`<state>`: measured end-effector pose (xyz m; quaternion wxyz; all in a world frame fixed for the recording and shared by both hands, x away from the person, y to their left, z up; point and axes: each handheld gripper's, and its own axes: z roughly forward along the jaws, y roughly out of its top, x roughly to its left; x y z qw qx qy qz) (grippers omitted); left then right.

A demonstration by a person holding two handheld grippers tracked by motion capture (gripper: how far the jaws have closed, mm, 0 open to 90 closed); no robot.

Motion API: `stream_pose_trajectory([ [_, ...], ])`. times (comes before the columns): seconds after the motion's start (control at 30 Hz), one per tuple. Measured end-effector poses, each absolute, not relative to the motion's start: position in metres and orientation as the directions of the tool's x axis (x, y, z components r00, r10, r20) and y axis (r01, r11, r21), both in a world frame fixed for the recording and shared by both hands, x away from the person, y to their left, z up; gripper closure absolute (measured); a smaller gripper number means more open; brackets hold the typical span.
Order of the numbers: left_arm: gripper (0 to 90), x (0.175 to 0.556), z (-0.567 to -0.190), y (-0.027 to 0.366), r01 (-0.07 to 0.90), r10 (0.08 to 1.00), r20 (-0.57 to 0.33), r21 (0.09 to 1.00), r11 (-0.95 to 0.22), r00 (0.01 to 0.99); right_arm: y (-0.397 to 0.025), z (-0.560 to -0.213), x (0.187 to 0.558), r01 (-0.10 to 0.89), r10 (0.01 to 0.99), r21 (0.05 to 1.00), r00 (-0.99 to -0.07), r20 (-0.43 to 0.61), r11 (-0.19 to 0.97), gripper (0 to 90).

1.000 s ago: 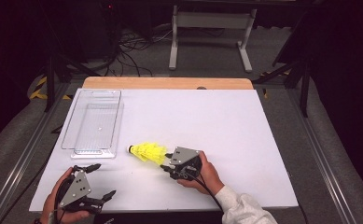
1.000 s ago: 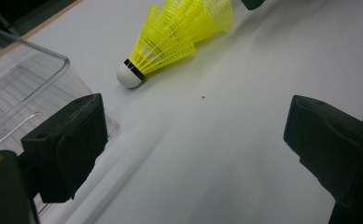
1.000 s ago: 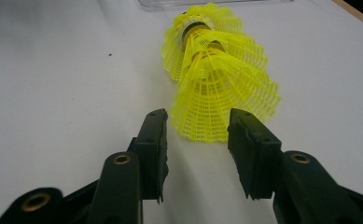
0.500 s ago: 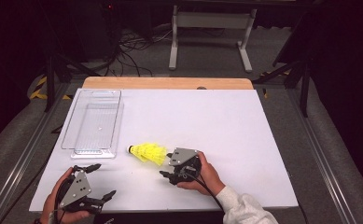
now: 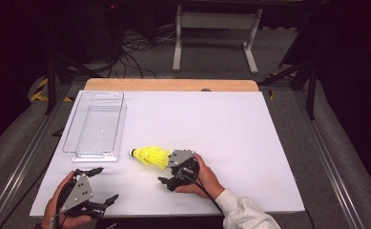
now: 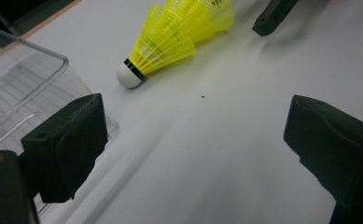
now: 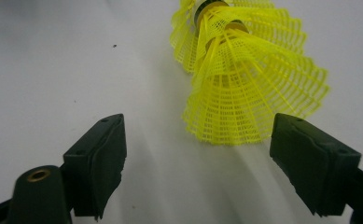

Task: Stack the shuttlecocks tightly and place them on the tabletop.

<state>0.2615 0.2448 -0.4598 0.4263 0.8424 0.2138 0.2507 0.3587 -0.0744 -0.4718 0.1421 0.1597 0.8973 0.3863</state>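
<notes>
A stack of yellow plastic shuttlecocks (image 5: 149,155) lies on its side on the white table, white cork tip pointing left. My right gripper (image 5: 165,171) stands open just behind the skirt end. In the right gripper view the skirts (image 7: 244,84) lie a little ahead of its wide-apart jaws (image 7: 202,163), nearer the right one, and nothing touches them. My left gripper (image 5: 108,183) rests open near the front left edge. From the left gripper view (image 6: 193,149) the shuttlecocks (image 6: 179,37) lie farther off, with nothing between the jaws.
A clear plastic tray (image 5: 97,124) with nothing in it sits at the left of the table; its corner (image 6: 20,88) is beside my left jaw. A tip of the other gripper (image 6: 272,16) shows past the shuttlecocks. A wooden strip (image 5: 171,85) edges the far side.
The right gripper has crept slightly left and toward the person behind the shuttlecocks. The shuttlecocks and the left gripper have stayed where they were.
</notes>
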Motion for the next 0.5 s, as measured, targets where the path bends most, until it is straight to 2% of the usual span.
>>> stream_pose_trajectory([
  [0.5, 7.3, 0.261, -0.460, 0.245, 0.147, 0.574, 0.239, 0.825, -0.545, 0.783, -0.054, -0.471, 0.369, 0.225, 0.418, 0.748, -0.905, -0.076, 0.624, 27.3],
])
